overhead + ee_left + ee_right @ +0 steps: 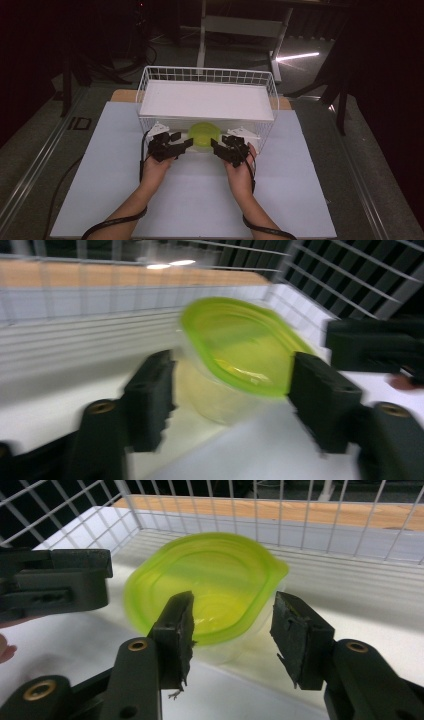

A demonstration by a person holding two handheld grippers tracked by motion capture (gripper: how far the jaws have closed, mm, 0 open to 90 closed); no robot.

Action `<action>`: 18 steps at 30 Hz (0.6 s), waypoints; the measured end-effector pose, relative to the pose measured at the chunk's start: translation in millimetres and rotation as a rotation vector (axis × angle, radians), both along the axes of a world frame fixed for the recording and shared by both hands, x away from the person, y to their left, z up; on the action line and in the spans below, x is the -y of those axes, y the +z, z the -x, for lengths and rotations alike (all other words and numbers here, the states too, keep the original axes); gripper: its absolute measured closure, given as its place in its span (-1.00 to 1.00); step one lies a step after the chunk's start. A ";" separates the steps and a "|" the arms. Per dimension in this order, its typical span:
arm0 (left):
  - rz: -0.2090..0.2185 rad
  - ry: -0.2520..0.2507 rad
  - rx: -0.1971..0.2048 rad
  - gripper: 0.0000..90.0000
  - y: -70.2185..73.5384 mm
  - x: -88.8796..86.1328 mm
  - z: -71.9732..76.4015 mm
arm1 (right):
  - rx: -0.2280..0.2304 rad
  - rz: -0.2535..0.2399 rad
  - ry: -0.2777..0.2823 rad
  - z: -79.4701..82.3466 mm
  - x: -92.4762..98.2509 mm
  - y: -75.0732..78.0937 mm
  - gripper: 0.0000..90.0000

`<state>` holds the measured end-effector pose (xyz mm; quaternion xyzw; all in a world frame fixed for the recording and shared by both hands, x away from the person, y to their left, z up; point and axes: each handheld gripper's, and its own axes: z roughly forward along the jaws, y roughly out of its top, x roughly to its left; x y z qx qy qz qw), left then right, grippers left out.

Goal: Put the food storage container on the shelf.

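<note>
A clear tub with a lime-green lid (pixel 203 134) (pixel 240 347) (pixel 205 582) rests on a white floor at the near side of a white wire basket (pixel 207 75). My left gripper (pixel 182 141) (pixel 232 395) sits at the tub's left with its jaws apart. The tub is between them, and a gap shows beside the pads. My right gripper (pixel 220 144) (pixel 232 625) sits at the tub's right, also open, with the lid's rim between its pads (pixel 175 625). Each gripper view also shows the other gripper beside the tub.
A white board (pixel 206 100) covers the top of the basket, just above and behind the tub. Wire walls (pixel 320 525) close the basket's back and sides. The basket stands on a white sheet (pixel 200 200) over a wooden table; dark floor and stands lie around.
</note>
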<state>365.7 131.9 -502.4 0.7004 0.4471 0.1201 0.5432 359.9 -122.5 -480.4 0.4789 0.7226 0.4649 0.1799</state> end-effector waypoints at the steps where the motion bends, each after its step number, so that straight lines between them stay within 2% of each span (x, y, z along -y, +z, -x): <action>1: -0.001 -0.005 0.012 -0.28 0.8 -1.6 3.5 | 0.000 0.000 0.000 0.0 0.0 0.0 0.16; 4: -0.001 0.000 0.027 -0.39 4.9 -5.6 14.7 | 0.001 0.015 0.028 9.7 -2.8 -2.3 0.25; 5: 0.007 0.000 0.034 -0.58 5.7 -7.0 18.7 | -0.004 0.015 0.041 15.1 -4.5 -4.8 0.32; 7: 0.007 0.006 0.047 -0.64 6.7 -9.3 27.4 | -0.004 0.022 0.049 17.5 -5.6 -6.3 0.34; 9: 0.008 0.002 0.043 -0.74 5.7 -11.2 35.5 | -0.010 0.036 0.068 20.8 -8.6 -9.9 0.49; 11: 0.018 -0.011 0.038 -0.95 4.0 -12.4 44.6 | -0.025 0.044 0.100 22.4 -11.5 -13.9 0.74; 13: -0.008 -0.031 0.051 -0.95 3.0 -13.2 54.1 | -0.029 0.076 0.113 23.1 -15.3 -17.6 0.95; 14: -0.024 -0.030 0.057 -0.95 2.5 -13.1 58.5 | -0.042 0.078 0.117 22.7 -17.1 -19.1 1.00; 16: -0.049 -0.043 0.056 -0.95 0.6 -14.5 65.3 | -0.055 0.084 0.117 21.0 -21.3 -21.7 1.00; 18: -0.039 -0.037 0.050 -0.95 -0.7 -16.9 69.5 | -0.066 0.078 0.117 18.8 -25.5 -24.9 1.00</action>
